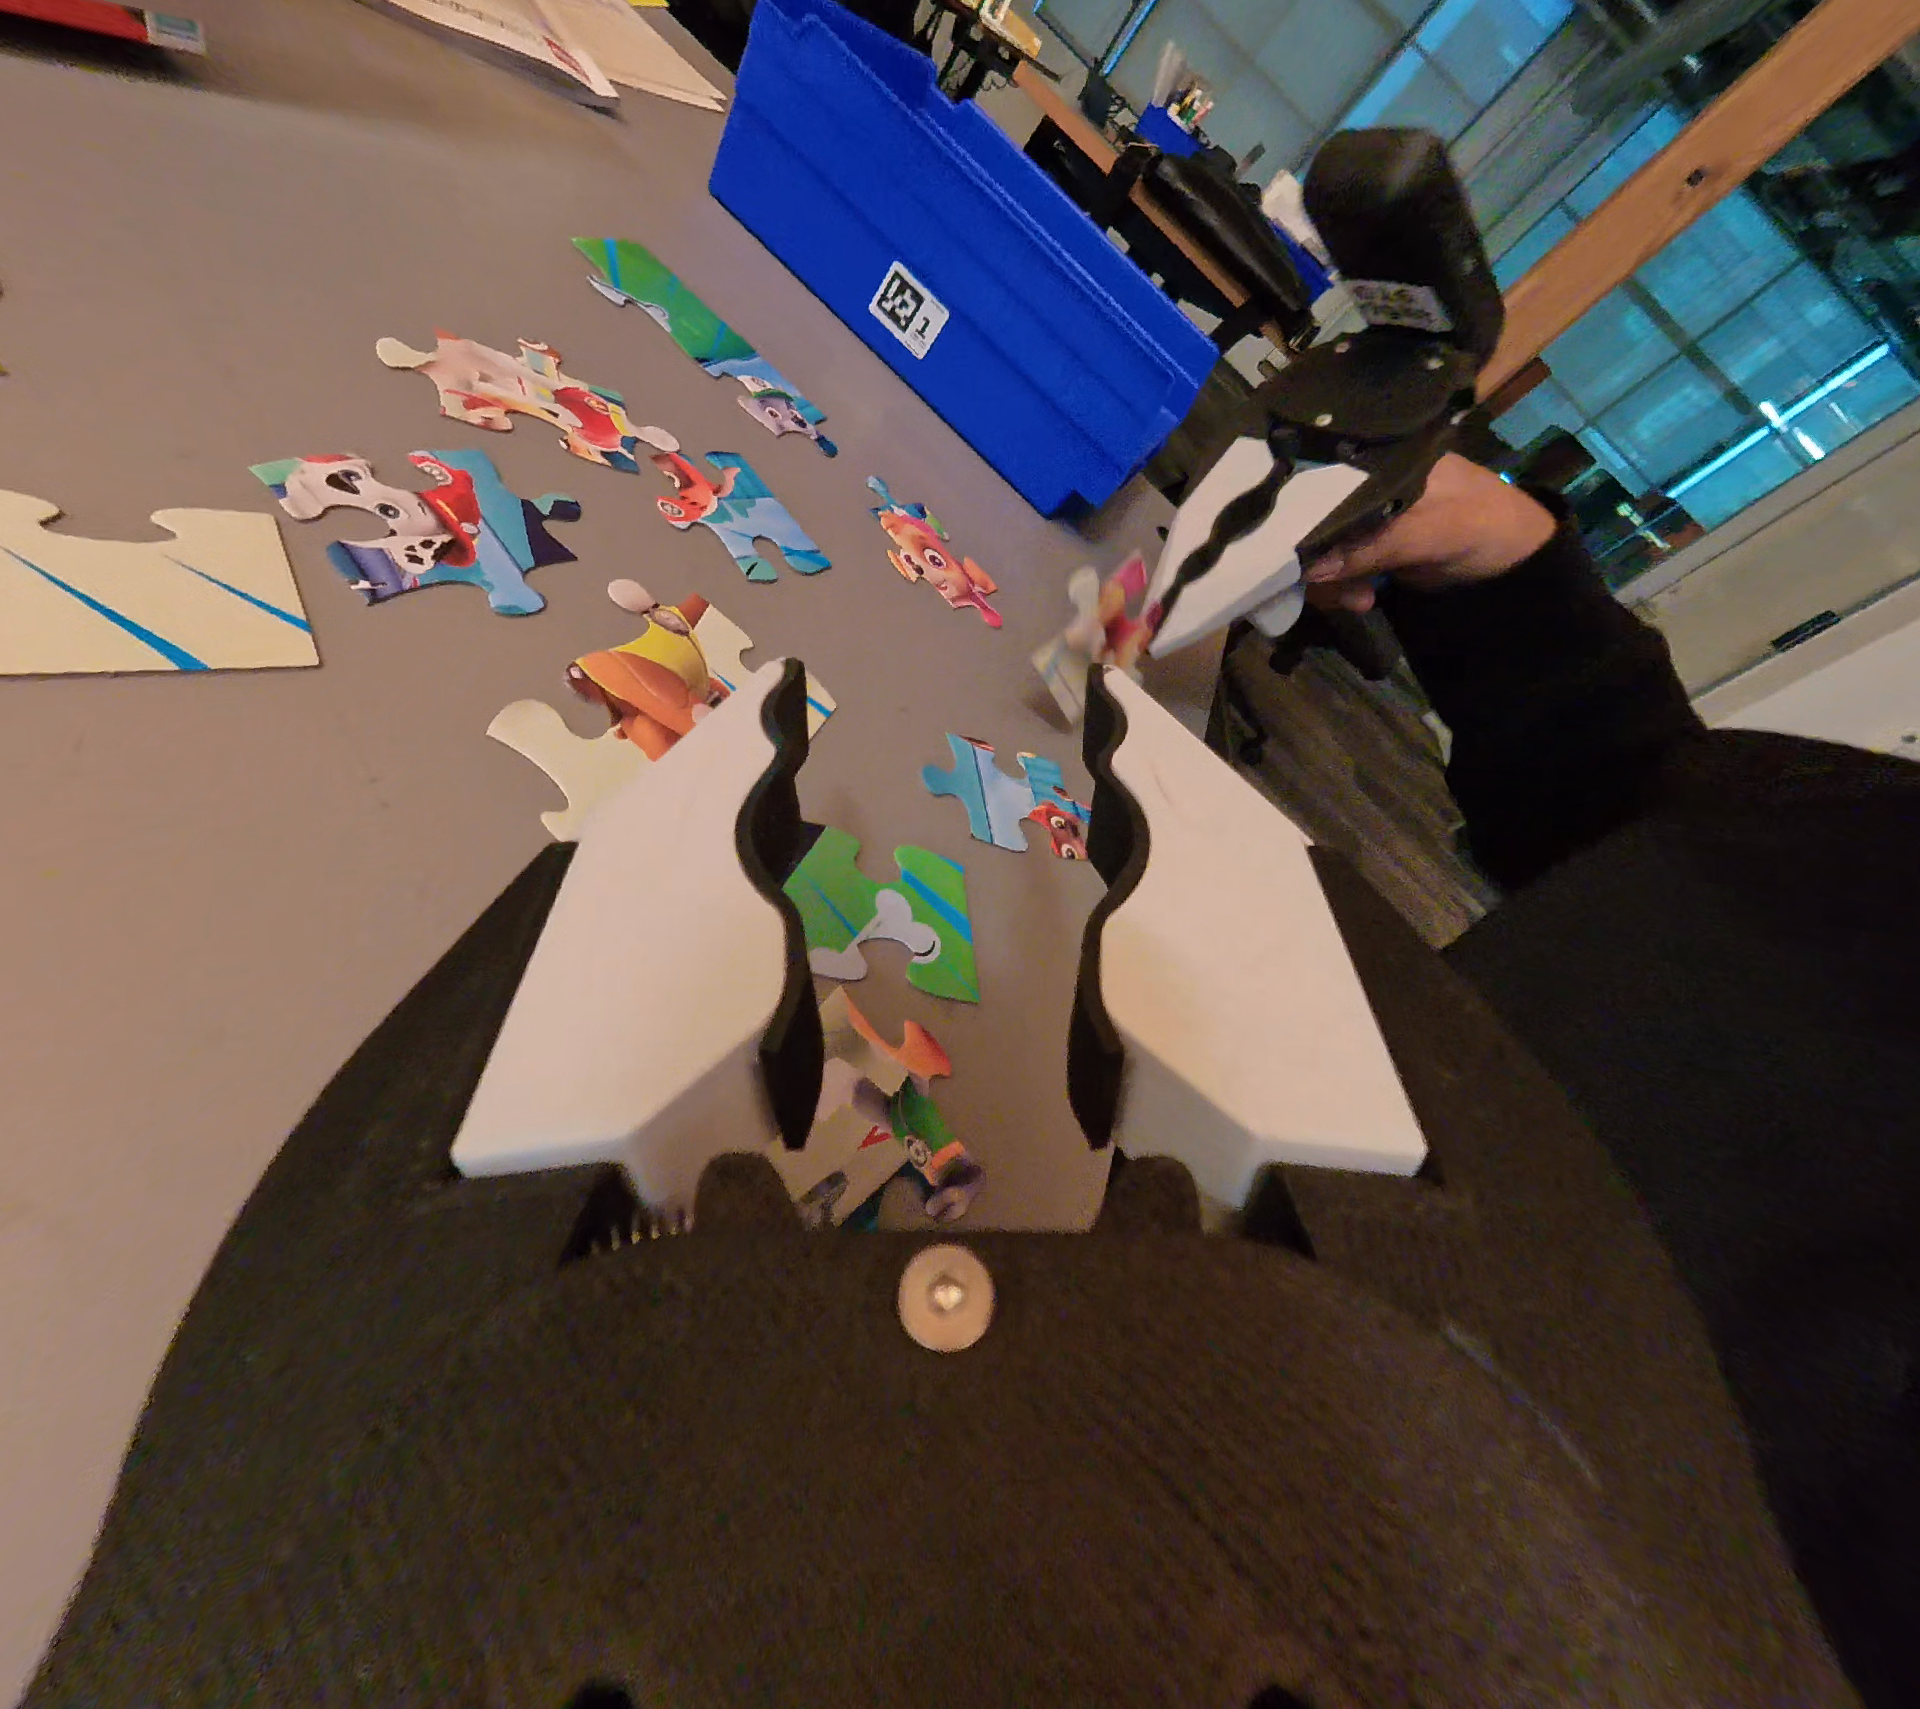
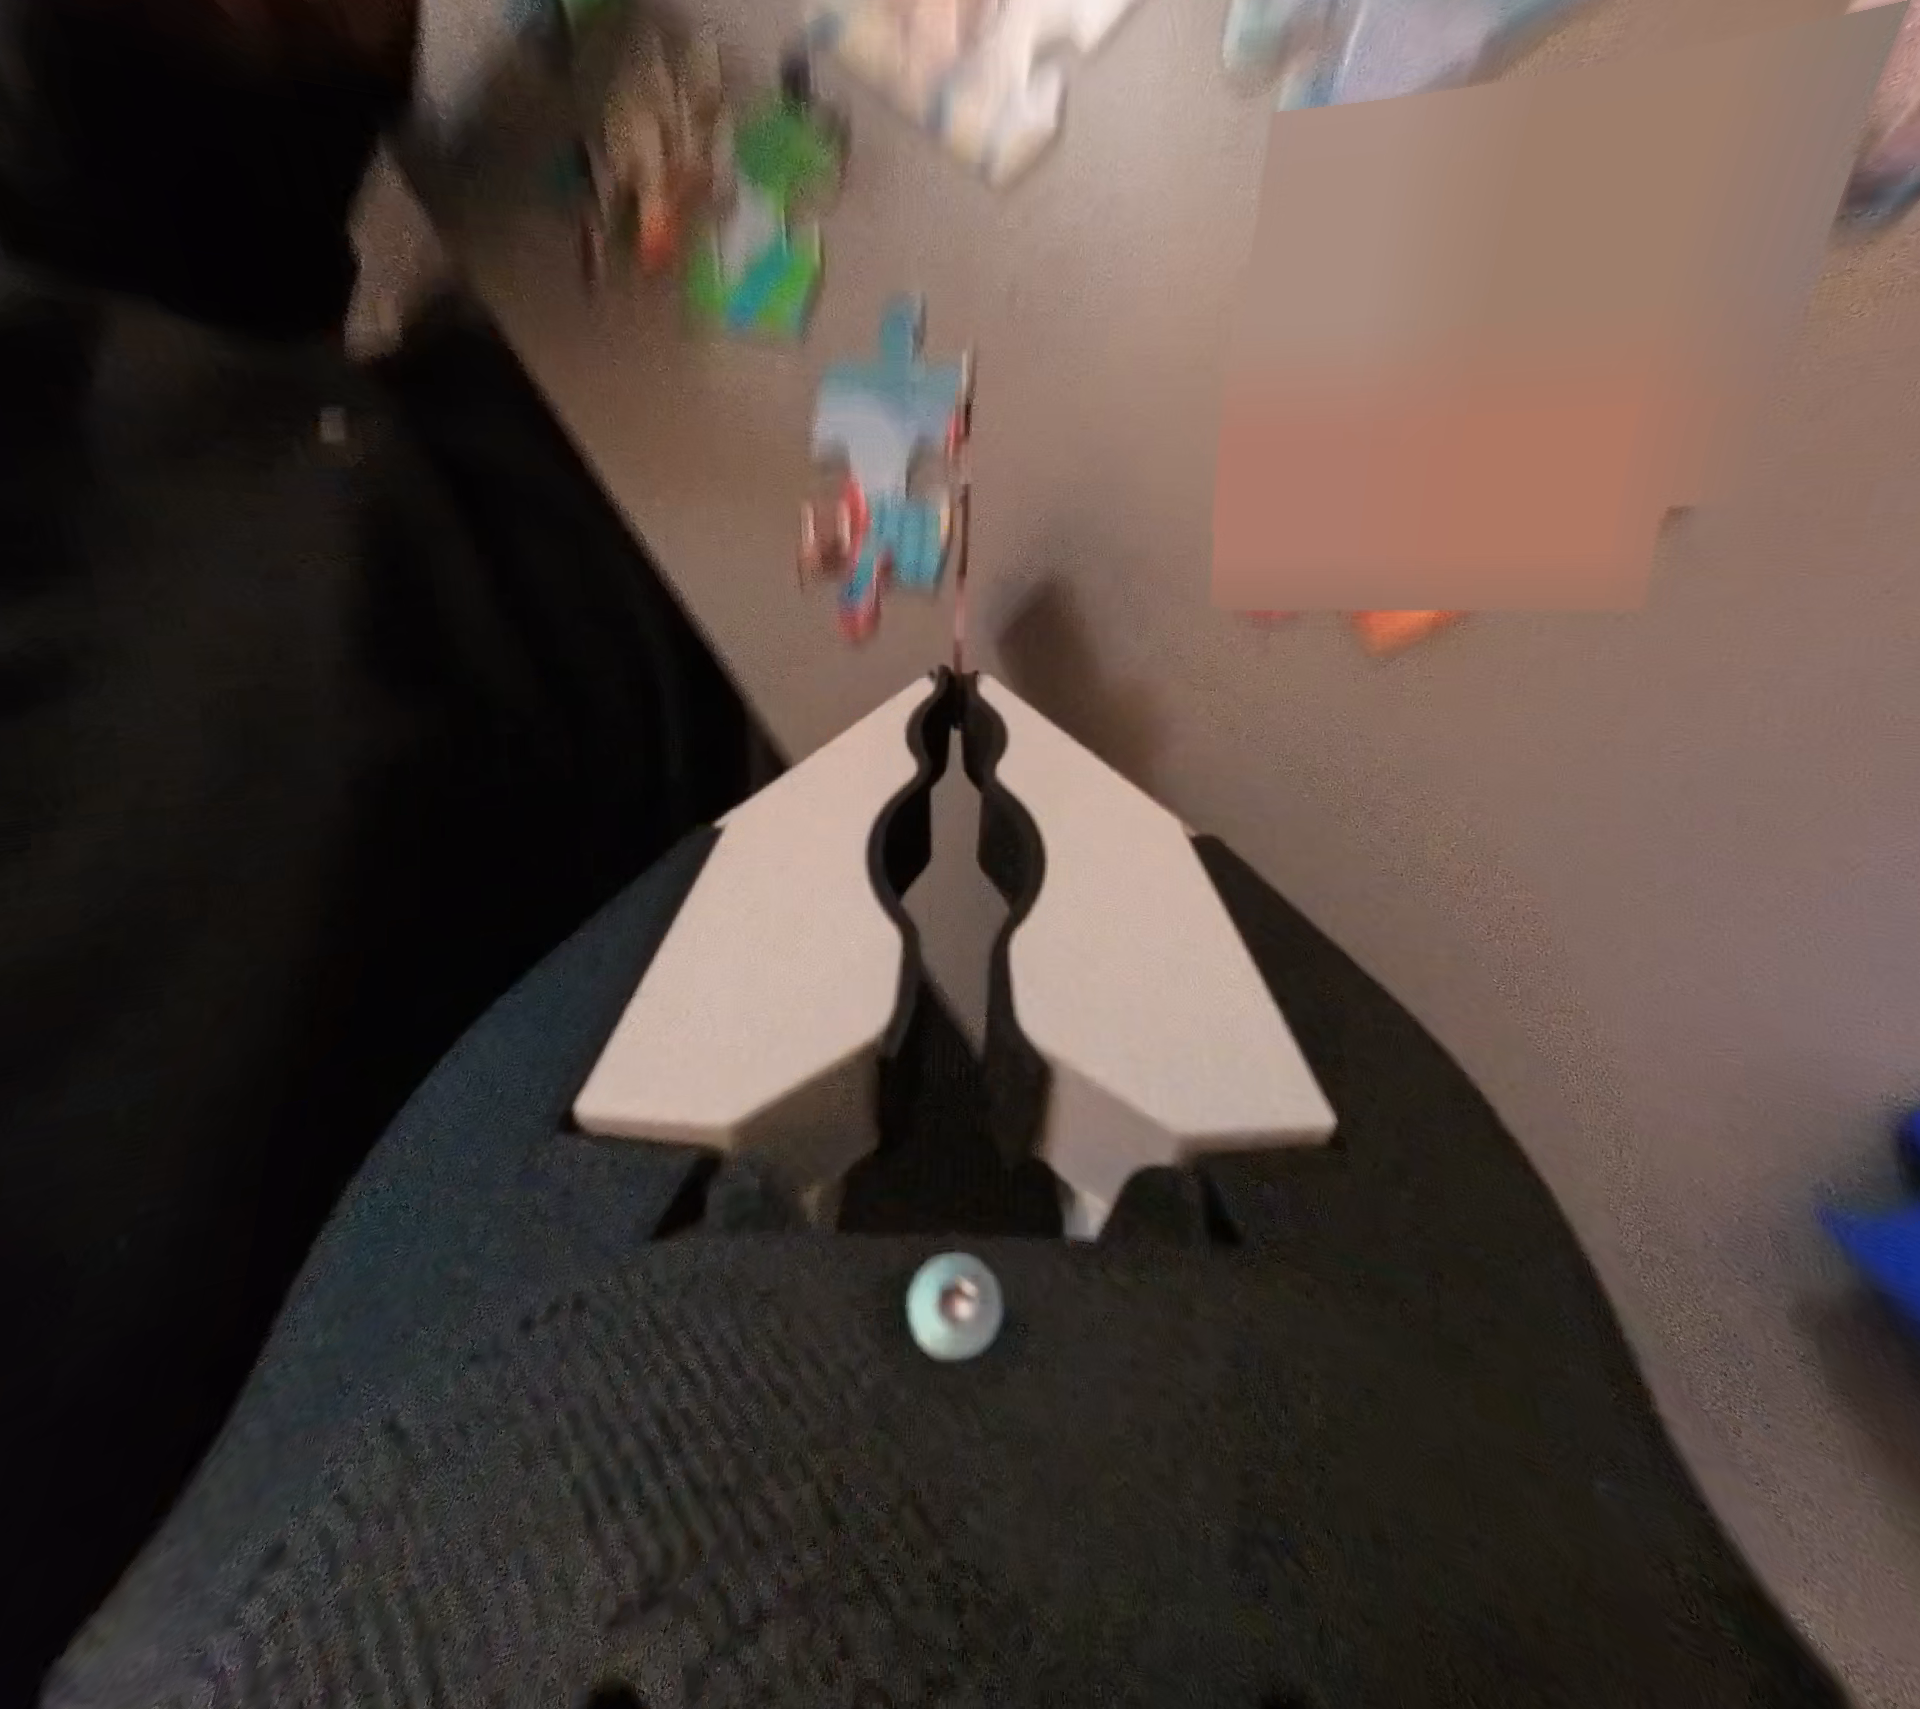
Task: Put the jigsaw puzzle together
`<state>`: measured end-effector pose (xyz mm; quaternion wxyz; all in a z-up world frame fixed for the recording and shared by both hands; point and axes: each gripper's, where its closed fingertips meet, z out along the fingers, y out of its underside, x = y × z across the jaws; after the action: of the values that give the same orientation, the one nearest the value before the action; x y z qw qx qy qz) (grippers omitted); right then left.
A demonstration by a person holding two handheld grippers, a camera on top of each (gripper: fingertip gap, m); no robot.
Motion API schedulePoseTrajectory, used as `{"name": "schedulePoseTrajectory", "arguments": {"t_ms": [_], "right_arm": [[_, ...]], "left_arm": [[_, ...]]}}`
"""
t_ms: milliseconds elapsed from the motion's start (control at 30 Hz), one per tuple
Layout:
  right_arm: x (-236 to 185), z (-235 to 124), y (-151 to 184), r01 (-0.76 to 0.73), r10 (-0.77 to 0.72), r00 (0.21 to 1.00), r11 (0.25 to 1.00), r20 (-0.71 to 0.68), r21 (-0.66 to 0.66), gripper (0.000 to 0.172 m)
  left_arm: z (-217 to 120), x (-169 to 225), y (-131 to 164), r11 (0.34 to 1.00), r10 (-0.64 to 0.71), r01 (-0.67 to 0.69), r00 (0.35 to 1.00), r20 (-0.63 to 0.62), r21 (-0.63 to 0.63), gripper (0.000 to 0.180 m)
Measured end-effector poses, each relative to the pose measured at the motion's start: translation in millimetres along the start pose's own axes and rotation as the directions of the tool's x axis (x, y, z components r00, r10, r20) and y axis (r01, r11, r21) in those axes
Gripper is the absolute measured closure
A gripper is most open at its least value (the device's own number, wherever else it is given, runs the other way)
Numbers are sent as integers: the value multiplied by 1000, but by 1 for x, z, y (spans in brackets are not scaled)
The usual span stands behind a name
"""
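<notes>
Gripping a pink puzzle piece [image 1: 1103, 620] edge-on (clear of the tabletop [image 1: 260, 880]), right gripper [image 1: 1155, 643] jaws clamp it; left gripper [image 1: 940, 683] jaws gape empty.

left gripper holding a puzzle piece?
No. The left gripper stands open over the table, with nothing between its fingers; pieces lie flat below.

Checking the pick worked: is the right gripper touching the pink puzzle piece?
Touching. The left wrist view shows the right gripper closed on the pink puzzle piece, lifted off the table.
</notes>
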<state>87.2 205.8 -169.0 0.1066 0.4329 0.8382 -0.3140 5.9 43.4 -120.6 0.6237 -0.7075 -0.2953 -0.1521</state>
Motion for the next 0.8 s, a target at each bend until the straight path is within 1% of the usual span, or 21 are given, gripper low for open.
{"name": "schedulePoseTrajectory", "arguments": {"t_ms": [67,100,133,167,233,300,400,467,533,600,700,800], "right_arm": [[1,-1,34,-4,21,997,979,78,-206,172],[3,-2,42,-1,31,994,964,106,-267,172],[8,-1,45,-1,39,992,952,118,-306,171],[16,1,44,-3,38,994,943,100,-332,169],[36,6,37,3,6,1000,932,23,-362,163],[45,10,23,16,-28,999,939,-29,-345,154],[55,11,3,22,-63,987,965,-149,-260,141],[58,8,-1,24,-77,967,977,-243,-214,139],[56,6,1,29,-83,944,985,-319,-169,133],[46,10,4,48,-87,936,992,-342,-120,127],[34,20,4,47,-53,929,999,-367,-26,106],[30,28,1,65,-48,918,997,-394,31,87]], "left_arm": [[1,1,3,1000,-15,15,1000,-19,-2,129],[2,3,6,1000,-22,22,999,-31,-12,129],[3,4,7,1000,-24,23,999,-37,-21,129],[3,4,8,999,-22,21,999,-38,-25,129],[3,6,7,1000,-6,5,999,-32,-22,128],[1,7,6,1000,19,-20,1000,-16,-22,129],[-3,1,6,998,56,-55,998,29,-26,129],[-4,-3,8,997,68,-66,997,49,-28,129],[-4,-4,9,997,71,-69,996,50,-27,129],[-3,-3,10,997,70,-69,997,44,-23,129],[1,-2,13,997,68,-67,997,32,-29,130],[4,0,15,997,71,-70,997,25,-40,130]]}}
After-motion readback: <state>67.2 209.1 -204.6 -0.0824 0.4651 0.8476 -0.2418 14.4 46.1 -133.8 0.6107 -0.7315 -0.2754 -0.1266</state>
